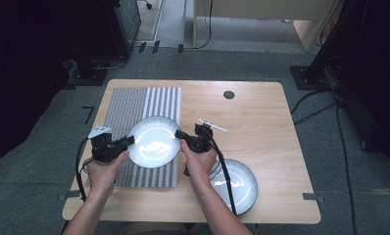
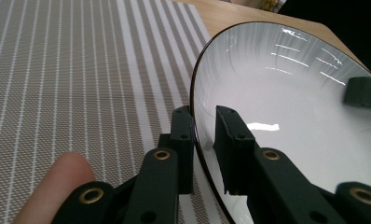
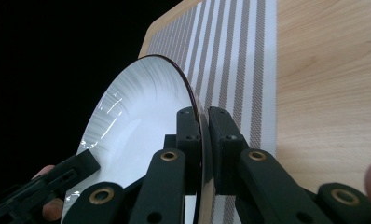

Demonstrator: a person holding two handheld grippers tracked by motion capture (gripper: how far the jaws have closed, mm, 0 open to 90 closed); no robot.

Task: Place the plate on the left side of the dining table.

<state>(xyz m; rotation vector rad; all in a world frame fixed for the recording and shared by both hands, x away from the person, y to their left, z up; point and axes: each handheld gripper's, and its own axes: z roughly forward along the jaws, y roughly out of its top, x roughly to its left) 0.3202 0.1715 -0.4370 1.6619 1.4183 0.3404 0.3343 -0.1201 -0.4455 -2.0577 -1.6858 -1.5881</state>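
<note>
1. A white plate (image 1: 154,142) with a dark rim is held over the near right part of a striped placemat (image 1: 134,105), which lies on the left half of a wooden table (image 1: 261,127).
2. The plate's left edge is pinched by the left gripper (image 1: 129,141); in the left gripper view its jaws sit one on each side of the rim, with a small gap showing on the inner side.
3. The plate's right edge is pinched by the right gripper (image 1: 179,134), its jaws pressed tight on the rim in the right gripper view.
4. A second plate (image 1: 237,185) rests to the right of the placemat, near the table's front edge.
5. A small white stick-like object (image 1: 213,125) lies just right of the held plate.
</note>
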